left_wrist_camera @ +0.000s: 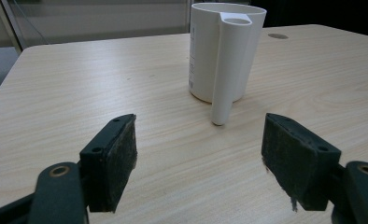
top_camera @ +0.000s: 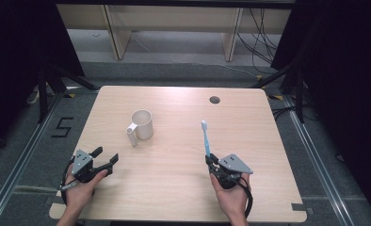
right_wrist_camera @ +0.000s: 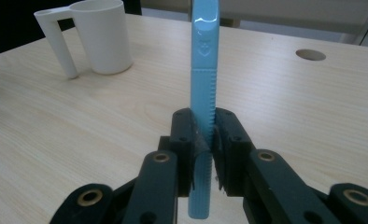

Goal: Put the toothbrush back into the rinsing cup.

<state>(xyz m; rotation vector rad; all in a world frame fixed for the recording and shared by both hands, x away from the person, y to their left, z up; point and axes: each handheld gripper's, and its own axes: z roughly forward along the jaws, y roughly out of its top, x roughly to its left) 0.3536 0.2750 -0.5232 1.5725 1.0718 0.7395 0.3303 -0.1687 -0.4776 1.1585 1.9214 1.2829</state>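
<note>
My right claw (top_camera: 211, 159) is clamped on a blue toothbrush (top_camera: 205, 139), bristles pointing far, at the worktop's (top_camera: 174, 188) near right. A white handled cup (top_camera: 141, 125) stands left of centre. My left claw (top_camera: 105, 159) gapes empty. Next, I judge: carry the brush into the cup.

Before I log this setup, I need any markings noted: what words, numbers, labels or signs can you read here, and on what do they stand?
"5": black tape figure on the grey floor left of the table.
Small print down the side of the white cup: too small and blurred to read.
Embossed mark on the blue toothbrush handle: a small emblem, no legible letters.
</note>
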